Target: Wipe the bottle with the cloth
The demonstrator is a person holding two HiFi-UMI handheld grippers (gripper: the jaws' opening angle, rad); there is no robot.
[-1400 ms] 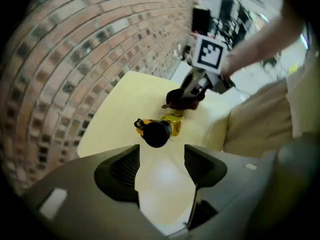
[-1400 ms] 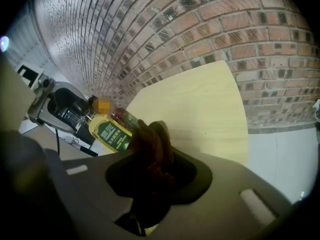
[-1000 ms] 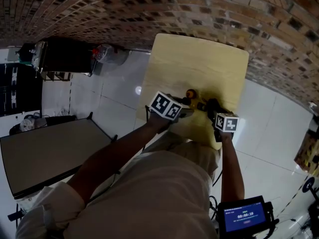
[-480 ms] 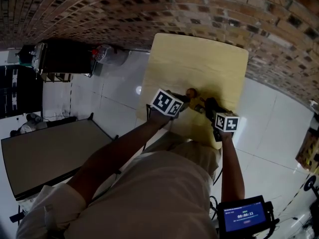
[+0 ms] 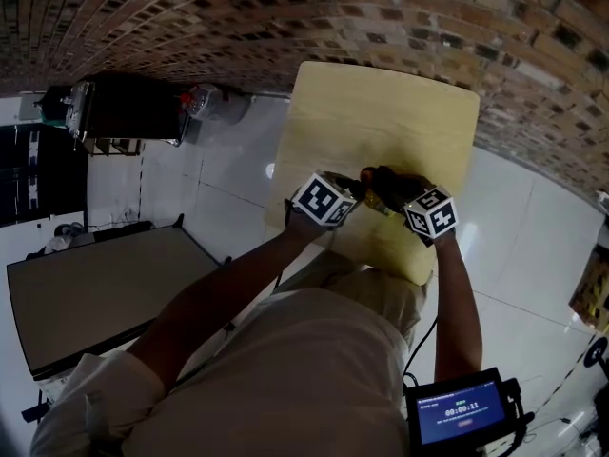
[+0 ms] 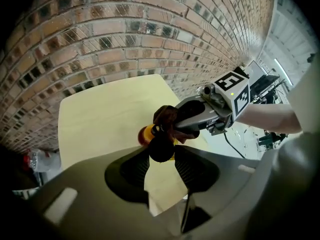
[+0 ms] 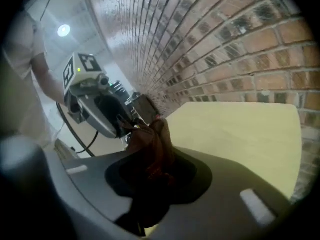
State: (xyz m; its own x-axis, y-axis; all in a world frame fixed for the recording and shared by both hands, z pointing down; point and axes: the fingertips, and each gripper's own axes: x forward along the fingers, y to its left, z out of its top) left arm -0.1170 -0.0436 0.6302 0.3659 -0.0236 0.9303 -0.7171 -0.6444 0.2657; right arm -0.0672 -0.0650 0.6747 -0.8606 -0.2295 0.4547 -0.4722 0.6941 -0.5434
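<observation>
The left tool point(image 6: 162, 157), its jaws just closed, grips the bottle point(image 6: 159, 144) above the desk point(image 5: 381, 112), while the right tool point(image 7: 150, 170) clamps the brown cloth point(image 7: 156, 143) at the bottle's far end.

1. Pale wooden surface point(image 5: 381, 112), its far edge by the brick wall point(image 5: 285, 17).
2. White tiled floor point(image 5: 219, 179) on both sides of it.
3. Dark table point(image 5: 105, 293) at left, with a black cabinet point(image 5: 124, 108) beyond.
4. Blue-lit screen point(image 5: 460, 412) at lower right.
</observation>
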